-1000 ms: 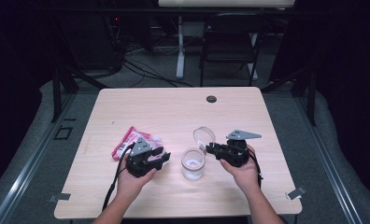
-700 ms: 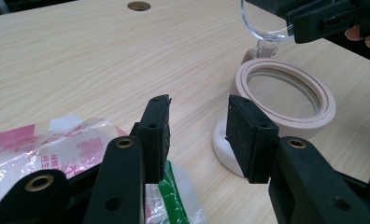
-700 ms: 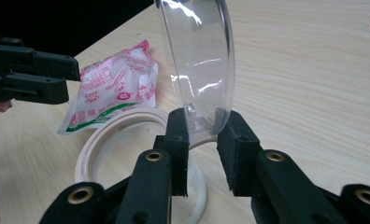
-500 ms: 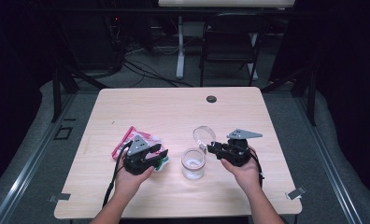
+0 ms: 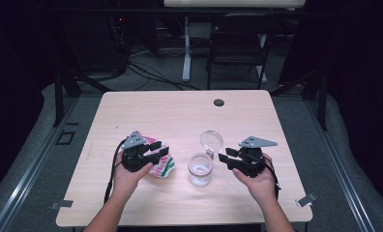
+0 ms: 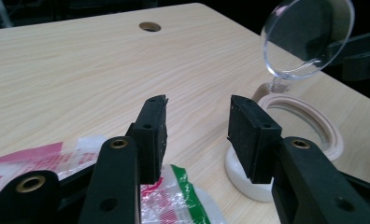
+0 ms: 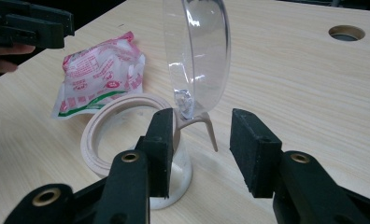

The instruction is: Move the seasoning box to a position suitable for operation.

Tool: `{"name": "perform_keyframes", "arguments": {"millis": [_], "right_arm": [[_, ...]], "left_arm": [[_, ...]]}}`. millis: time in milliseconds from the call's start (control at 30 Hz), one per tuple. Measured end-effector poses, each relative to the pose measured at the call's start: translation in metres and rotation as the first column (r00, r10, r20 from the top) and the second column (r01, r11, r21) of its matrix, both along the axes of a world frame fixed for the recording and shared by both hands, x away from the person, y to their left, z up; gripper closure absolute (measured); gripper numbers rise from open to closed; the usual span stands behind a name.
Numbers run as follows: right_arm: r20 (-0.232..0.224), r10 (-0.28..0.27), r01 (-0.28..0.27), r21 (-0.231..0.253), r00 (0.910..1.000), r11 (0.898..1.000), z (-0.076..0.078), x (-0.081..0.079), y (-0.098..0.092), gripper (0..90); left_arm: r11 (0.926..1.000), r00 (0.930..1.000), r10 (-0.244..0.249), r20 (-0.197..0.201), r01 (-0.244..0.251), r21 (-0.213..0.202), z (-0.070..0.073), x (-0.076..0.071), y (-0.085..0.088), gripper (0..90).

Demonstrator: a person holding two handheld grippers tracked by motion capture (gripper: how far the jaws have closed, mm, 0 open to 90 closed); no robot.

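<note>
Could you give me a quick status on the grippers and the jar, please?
Left gripper and right gripper open, jaws just widened, nothing between them. Jar upright, lid flipped up. Snack packet beside it.

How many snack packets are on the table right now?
1: the red-and-white snack packet lies beside the left gripper, left of the open jar. Nothing suggests another, though the hands could hide something.

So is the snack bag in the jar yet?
Not yet. Done: the jar has its clear lid flipped up. In hand: nothing; the left tongs hang open over the bag, and the right tongs are open by the jar. Left: probably grabbing the bag.
</note>
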State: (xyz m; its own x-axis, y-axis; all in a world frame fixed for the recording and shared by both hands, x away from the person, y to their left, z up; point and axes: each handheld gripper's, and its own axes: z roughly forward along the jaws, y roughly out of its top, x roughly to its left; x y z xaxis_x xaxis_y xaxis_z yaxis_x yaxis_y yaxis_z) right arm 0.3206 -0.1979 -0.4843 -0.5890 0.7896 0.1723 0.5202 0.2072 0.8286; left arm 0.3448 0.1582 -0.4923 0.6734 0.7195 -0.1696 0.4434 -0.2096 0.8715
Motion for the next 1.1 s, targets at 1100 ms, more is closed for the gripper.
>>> {"name": "perform_keyframes", "arguments": {"millis": [1100], "right_arm": [[-0.033, -0.026, 0.028, 0.085, 0.9991, 0.996, -0.006, 0.021, 0.003, 68.5]], "left_arm": [[0.9923, 0.9974, 0.066, -0.029, -0.062, 0.107, -0.037, -0.032, 0.036, 57.0]]}}
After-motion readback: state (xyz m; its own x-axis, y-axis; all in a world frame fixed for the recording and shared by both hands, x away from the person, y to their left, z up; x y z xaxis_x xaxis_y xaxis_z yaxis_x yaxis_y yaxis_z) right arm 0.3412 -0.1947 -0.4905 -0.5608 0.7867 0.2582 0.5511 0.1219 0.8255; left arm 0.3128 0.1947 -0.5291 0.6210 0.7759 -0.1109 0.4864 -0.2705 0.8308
